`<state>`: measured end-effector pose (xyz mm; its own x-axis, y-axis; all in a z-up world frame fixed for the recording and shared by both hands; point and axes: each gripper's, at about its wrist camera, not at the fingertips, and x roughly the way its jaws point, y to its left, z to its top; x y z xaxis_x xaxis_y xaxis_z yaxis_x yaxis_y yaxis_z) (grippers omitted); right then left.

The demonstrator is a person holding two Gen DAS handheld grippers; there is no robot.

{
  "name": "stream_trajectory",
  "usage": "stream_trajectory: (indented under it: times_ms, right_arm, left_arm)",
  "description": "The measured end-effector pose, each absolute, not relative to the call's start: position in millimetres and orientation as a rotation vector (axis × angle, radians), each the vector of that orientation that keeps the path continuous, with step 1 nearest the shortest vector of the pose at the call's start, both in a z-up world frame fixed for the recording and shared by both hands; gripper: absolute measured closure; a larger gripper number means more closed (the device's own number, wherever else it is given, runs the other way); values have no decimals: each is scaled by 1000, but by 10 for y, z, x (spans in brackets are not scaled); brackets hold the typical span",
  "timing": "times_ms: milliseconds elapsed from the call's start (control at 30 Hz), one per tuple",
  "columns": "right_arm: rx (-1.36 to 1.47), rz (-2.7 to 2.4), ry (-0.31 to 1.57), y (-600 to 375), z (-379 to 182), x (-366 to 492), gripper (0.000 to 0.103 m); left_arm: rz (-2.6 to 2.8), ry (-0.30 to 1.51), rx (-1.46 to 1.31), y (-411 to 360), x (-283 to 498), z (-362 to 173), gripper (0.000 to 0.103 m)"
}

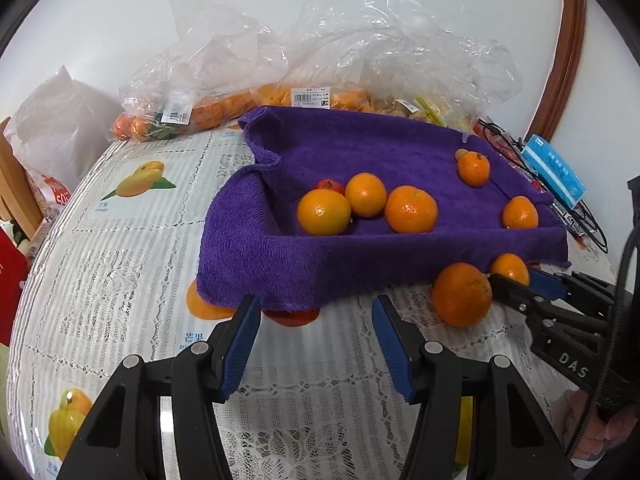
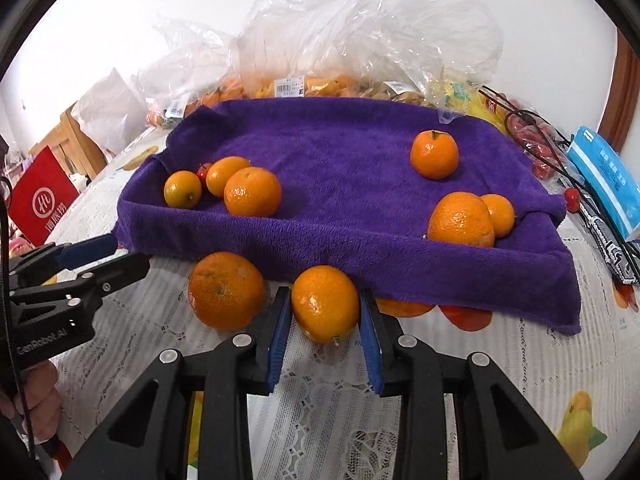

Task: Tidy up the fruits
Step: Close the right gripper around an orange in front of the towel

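"GenRobot.AI" on the left tongs (image 2: 100, 256); "DAS" on the right tongs (image 1: 516, 280).

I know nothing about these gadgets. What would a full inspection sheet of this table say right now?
Surface: table under a lace-patterned cloth with fruit prints.
Job's things: purple towel draped over a tray, six oranges on it; larger orange on the table in front, untouched; smaller orange beside it.
Clutter: plastic bags of fruit behind; blue packet and red box at the sides.
Grippers: right gripper shut on the smaller orange; left gripper open, nothing between its fingers.
Cables: black wires beside the towel.
Surroundings: white wall; wooden furniture at the left.
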<state>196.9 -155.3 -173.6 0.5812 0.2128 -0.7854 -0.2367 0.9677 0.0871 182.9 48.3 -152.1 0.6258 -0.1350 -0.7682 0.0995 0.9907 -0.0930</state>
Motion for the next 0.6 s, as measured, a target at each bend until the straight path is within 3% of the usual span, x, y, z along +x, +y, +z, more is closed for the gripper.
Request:
stream_trajectory:
  times_ms: [600]
  right_arm:
    - [0, 236, 809, -1865, -1396, 1751, 70]
  left_arm:
    - [-248, 908, -65, 275, 1782, -1433, 46]
